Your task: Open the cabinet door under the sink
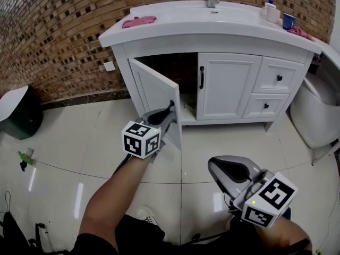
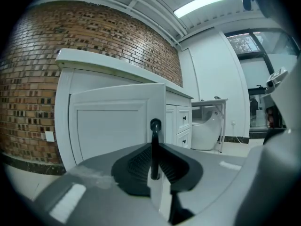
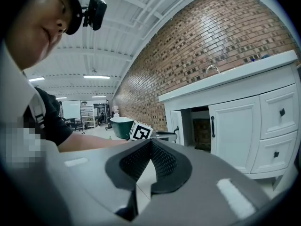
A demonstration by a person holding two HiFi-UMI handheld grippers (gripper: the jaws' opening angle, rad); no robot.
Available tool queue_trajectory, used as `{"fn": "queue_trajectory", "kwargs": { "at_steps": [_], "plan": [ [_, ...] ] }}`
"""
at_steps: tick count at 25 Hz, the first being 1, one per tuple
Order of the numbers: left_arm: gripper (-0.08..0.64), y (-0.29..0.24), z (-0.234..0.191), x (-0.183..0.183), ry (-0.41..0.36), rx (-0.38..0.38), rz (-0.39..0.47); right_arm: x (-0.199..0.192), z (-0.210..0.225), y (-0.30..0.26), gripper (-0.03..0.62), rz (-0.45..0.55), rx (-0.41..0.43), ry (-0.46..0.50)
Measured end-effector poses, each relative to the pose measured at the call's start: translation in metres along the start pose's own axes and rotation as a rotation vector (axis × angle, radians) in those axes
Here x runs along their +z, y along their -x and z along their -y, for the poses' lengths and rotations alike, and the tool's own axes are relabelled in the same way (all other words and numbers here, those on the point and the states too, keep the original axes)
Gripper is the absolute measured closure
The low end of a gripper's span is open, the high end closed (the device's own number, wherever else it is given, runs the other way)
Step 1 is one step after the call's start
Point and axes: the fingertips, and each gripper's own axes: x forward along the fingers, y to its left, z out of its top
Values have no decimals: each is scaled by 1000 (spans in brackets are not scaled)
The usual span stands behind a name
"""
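The white cabinet (image 1: 228, 84) under the sink has its left door (image 1: 154, 92) swung out toward me, showing a dark inside (image 1: 175, 68). My left gripper (image 1: 169, 113) is shut on that door's black handle (image 1: 171, 109). In the left gripper view the handle (image 2: 154, 126) stands upright between the pads (image 2: 141, 161), with the door panel (image 2: 113, 121) behind it. My right gripper (image 1: 212, 166) hangs lower right, away from the cabinet, shut with nothing in it. The right gripper view shows its tips (image 3: 150, 142) touching, with the open door (image 3: 176, 126) beyond.
The right door (image 1: 231, 89) stays closed, with two drawers (image 1: 276, 78) beside it. A toilet (image 1: 319, 110) stands at the right and a dark green bin (image 1: 18, 116) at the left. A pink cloth (image 1: 139, 21) and a blue cup (image 1: 288, 21) lie on the counter.
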Motion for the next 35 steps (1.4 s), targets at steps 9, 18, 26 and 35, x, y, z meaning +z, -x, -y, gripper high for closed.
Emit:
{"fn": "queue_trajectory", "kwargs": {
  "at_steps": [9, 18, 26, 35],
  "plan": [
    [518, 52, -17, -10, -6, 67, -30, -8, -2, 2, 584, -26, -19, 25],
    [522, 82, -36, -16, -9, 128, -64, -1, -15, -4, 584, -8, 18, 43],
    [534, 123, -69, -24, -11, 182, -88, 0, -18, -5, 584, -5, 24, 54],
    [541, 158, -111, -30, 12, 272, -80, -3, -22, -11, 584, -19, 19, 63]
  ]
}}
